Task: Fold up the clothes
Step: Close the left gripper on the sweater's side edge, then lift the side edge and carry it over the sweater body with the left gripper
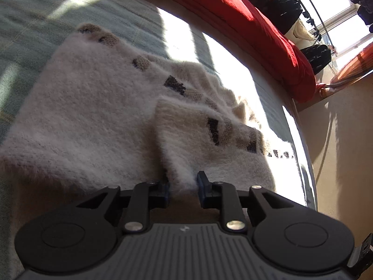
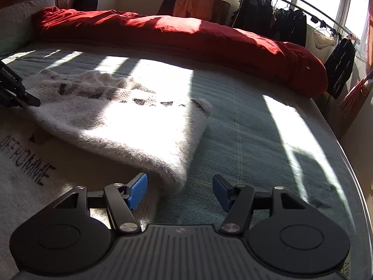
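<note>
Item: fluffy cream sweater point(image 2: 121, 121) with dark and tan knitted blocks, lying on the grey-green bedspread point(image 2: 256, 126) of a bed, well apart from the red duvet point(image 2: 186, 35) bunched along the far side. The left gripper point(image 1: 183, 184) is clenching a raised fold of the pile between its blue pads, the cloth bulging up through the narrow gap. The right gripper point(image 2: 179, 191) is hovering with fingers spread wide and nothing between them, just beside the sweater's near corner. Handling, as a judgement: the left grip is wanting to stay firm and low while any fold is being carried, the free gripper pinning or taking the opposite edge so the thick knit is turning over evenly, not bunching. A second pale garment point(image 2: 25, 170) with dark lettering is lying partly under the sweater.
</note>
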Demonstrator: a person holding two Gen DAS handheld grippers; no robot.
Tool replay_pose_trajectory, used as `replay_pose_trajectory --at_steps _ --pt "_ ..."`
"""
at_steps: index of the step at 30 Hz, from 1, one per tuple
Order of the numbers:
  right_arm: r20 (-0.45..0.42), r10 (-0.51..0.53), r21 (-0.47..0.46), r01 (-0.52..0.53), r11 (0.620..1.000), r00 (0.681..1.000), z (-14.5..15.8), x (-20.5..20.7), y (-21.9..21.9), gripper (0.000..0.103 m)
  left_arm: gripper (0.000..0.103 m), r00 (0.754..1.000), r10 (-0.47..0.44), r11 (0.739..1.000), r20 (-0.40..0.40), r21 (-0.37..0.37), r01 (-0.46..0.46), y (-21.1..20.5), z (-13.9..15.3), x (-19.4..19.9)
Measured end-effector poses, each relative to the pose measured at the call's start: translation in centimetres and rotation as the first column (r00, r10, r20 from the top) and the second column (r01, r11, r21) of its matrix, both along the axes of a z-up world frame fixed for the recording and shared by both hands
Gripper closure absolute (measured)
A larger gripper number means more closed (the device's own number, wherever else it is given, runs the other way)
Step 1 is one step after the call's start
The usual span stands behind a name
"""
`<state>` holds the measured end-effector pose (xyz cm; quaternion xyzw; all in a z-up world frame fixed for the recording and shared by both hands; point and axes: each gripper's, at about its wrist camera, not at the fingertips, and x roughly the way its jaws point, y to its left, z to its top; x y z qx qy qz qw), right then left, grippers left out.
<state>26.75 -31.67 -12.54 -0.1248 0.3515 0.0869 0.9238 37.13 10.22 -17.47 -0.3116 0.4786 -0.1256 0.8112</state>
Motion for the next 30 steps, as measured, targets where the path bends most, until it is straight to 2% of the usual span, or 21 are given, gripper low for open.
replay_pose_trajectory --at_steps 1,3,5,6,7,9,11,13,17,19,22,24,26,28,30 --pt "-0.002 0.004 0.007 -0.004 1.000 1.000 0.2 0.0 0.1 0.036 0.080 1.000 0.011 1.000 0.003 -0.007 -0.011 0.3 0.2 -0.5" --pt "0.008 0.011 0.029 -0.011 1.000 1.000 0.9 -0.2 0.1 0.039 0.079 0.999 0.009 0.998 0.042 0.057 -0.012 0.5 2.1 -1.1" --pt "0.008 0.012 0.068 -0.012 0.998 1.000 1.7 0.1 -0.1 0.061 0.077 0.993 -0.013 0.990 0.113 0.138 -0.002 0.1 4.6 -1.3" --pt "0.002 0.005 0.096 -0.006 0.995 1.000 2.0 0.5 -0.3 0.079 0.072 0.989 -0.026 0.988 0.148 0.155 0.003 -0.2 5.7 -1.2" --pt "-0.010 -0.002 0.119 0.003 0.993 1.000 2.0 1.1 -0.3 0.088 0.069 0.980 -0.049 0.986 0.193 0.166 0.016 -0.8 6.8 -0.9" --pt "-0.049 -0.021 0.153 0.028 0.988 0.999 0.8 2.7 0.0 0.088 0.058 0.964 -0.094 0.982 0.247 0.183 0.049 -2.4 7.7 -0.1" --pt "-0.089 -0.038 0.186 0.054 0.981 0.995 -0.3 4.3 0.3 0.088 0.058 0.955 -0.140 0.975 0.260 0.204 0.088 -4.4 7.4 1.1" --pt "-0.129 -0.053 0.217 0.081 0.973 0.990 -1.5 5.9 0.6 0.089 0.058 0.953 -0.186 0.963 0.241 0.237 0.128 -6.3 5.9 1.9" --pt "-0.172 -0.074 0.264 0.118 0.957 0.982 -3.8 7.6 1.5 0.089 0.060 0.962 -0.193 0.948 0.195 0.290 0.132 -6.8 2.0 2.3" --pt "-0.174 -0.064 0.268 0.110 0.957 0.983 -3.7 7.7 1.6 0.087 0.058 0.964 -0.197 0.942 0.179 0.309 0.135 -6.7 0.8 2.4" --pt "-0.148 -0.038 0.312 0.084 0.946 0.988 -2.1 6.9 0.7 0.088 0.061 0.962 -0.222 0.920 0.161 0.361 0.152 -6.8 1.6 2.5" --pt "-0.106 -0.065 0.341 0.097 0.935 0.992 -0.8 6.3 -0.5 0.087 0.061 0.960 -0.238 0.901 0.150 0.403 0.160 -6.9 1.9 2.5" --pt "-0.111 -0.102 0.359 0.135 0.923 0.989 -1.1 6.6 -1.5 0.087 0.061 0.960 -0.237 0.902 0.146 0.400 0.162 -6.8 2.3 2.6" --pt "-0.159 -0.121 0.356 0.171 0.919 0.980 -2.6 7.6 -1.8 0.086 0.066 0.962 -0.229 0.903 0.148 0.401 0.153 -7.1 3.2 2.5" --pt "-0.178 -0.127 0.353 0.184 0.917 0.976 -3.3 7.9 -1.7 0.086 0.065 0.945 -0.273 0.908 0.183 0.373 0.190 -8.5 4.6 2.3"
